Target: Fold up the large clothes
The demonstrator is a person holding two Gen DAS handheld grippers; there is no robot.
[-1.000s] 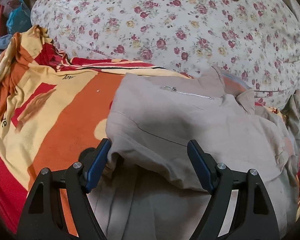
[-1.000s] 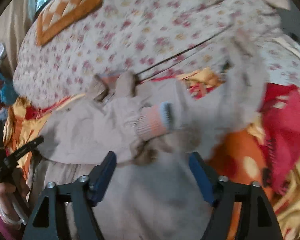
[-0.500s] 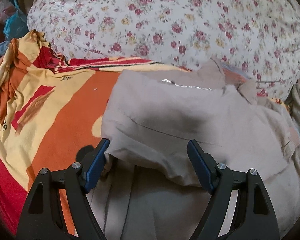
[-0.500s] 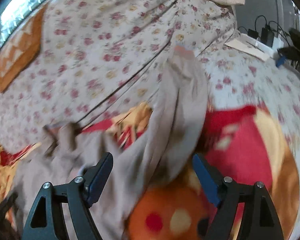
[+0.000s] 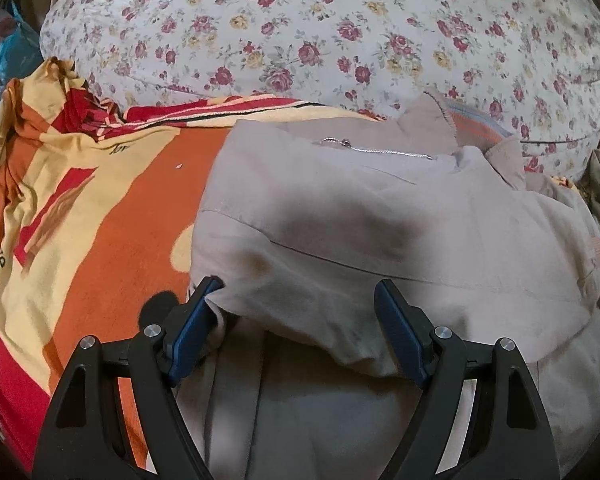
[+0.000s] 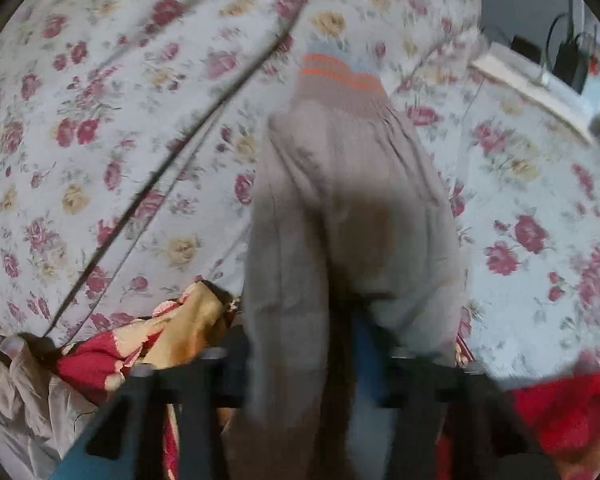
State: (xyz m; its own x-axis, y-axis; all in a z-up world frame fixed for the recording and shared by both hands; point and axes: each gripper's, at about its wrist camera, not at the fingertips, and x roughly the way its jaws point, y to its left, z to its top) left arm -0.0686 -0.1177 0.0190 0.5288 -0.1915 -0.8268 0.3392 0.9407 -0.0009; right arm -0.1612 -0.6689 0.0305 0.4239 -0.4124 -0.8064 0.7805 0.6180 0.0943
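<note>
Beige jacket (image 5: 380, 216) lies on orange blanket (image 5: 112, 216). Left gripper (image 5: 296, 320) spread at its hem; right gripper (image 6: 304, 364), blurred, state unclear, beneath sleeve (image 6: 352, 200). Advise laying sleeve flat across jacket.

To the left of the left gripper (image 5: 296, 320), whose blue-padded jaws stand wide apart, the flat orange, yellow and red patterned blanket (image 5: 100, 216) lies bare and offers room to pass, while directly ahead the bulky folded grey-beige jacket (image 5: 380, 232) fills the gap between the jaws. Behind both, the big rounded white quilt with red roses (image 5: 320, 28) rises like a wall. In the blurred right wrist view the jacket's long grey sleeve (image 6: 340, 208) (striped orange cuff on top) drapes over the right gripper (image 6: 320, 360), blocking the way ahead.
</note>
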